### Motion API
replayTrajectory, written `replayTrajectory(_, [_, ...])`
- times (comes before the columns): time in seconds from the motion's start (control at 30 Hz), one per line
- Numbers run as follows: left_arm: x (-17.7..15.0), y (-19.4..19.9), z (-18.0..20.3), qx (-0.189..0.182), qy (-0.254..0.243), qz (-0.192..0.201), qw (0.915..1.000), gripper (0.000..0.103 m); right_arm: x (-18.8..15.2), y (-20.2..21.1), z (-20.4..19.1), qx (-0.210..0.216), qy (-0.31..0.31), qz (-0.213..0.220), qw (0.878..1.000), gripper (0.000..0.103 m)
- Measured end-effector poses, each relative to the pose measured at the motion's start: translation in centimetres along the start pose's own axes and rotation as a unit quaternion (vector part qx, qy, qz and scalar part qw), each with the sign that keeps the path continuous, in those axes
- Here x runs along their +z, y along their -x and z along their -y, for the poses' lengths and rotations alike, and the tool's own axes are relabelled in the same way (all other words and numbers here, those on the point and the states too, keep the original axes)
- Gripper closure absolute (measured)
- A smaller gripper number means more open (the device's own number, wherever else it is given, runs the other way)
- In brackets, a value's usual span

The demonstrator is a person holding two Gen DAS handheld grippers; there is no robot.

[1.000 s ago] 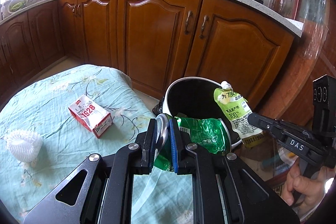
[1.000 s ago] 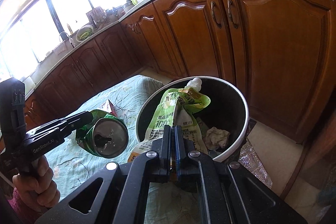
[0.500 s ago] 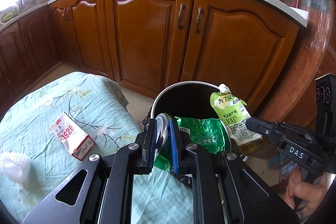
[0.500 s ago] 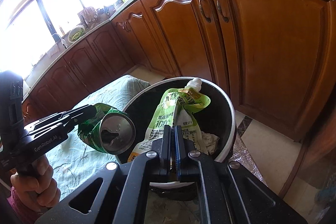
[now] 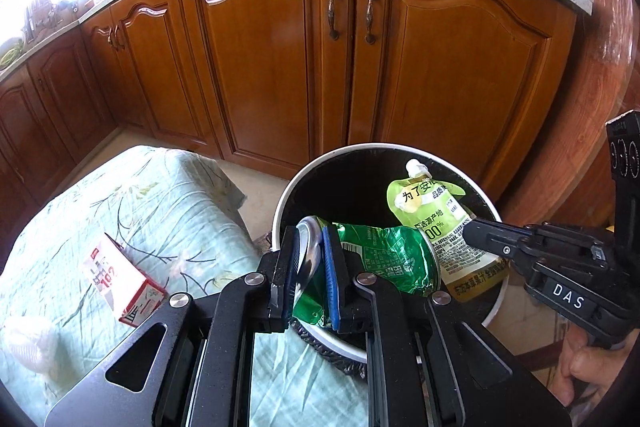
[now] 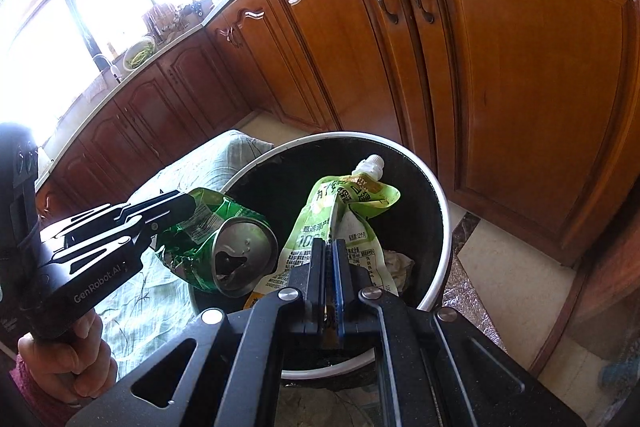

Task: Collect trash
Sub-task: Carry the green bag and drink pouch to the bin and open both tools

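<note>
My left gripper [image 5: 310,247] is shut on a crushed green can [image 5: 380,259] and holds it over the near rim of the round bin [image 5: 280,203]. The can also shows in the right wrist view [image 6: 224,243], over the bin's left rim [image 6: 442,227]. My right gripper [image 6: 329,255] is shut on a green spout pouch [image 6: 344,211] and holds it above the bin's opening. In the left wrist view the pouch [image 5: 432,211] hangs from the right gripper [image 5: 474,233]. Crumpled paper [image 6: 398,265] lies inside the bin.
A red and white carton [image 5: 120,283] and a white foam net [image 5: 28,347] lie on the floral tablecloth [image 5: 160,203] at the left. Wooden kitchen cabinets [image 5: 280,59] stand close behind the bin. Tiled floor [image 6: 504,267] shows at the right.
Both grippers have moved forward toward the bin with their loads. The can and the pouch now hang over the bin's opening. The carton has slid toward the left edge of view.
</note>
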State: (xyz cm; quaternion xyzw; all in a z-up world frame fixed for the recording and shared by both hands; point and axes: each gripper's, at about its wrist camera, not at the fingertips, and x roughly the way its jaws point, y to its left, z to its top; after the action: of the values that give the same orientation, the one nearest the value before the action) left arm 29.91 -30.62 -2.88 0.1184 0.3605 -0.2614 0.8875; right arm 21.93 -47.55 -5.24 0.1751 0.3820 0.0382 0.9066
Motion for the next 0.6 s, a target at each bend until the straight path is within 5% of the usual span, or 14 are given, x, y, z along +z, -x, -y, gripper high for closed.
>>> replayTrajectory(0.27, [0.3,-0.4,0.5,-0.008,0.004,-0.009,0.9999,0.085,0.0,0.1,1.1,0.005,-0.018,0.000,1.000,0.092])
replayTrajectory(0.6, [-1.3,2.5,-1.9,-0.016,0.051,0.015,0.9985,0.063,-1.4,2.8,0.3,0.019,-0.038,0.036,0.998,0.044])
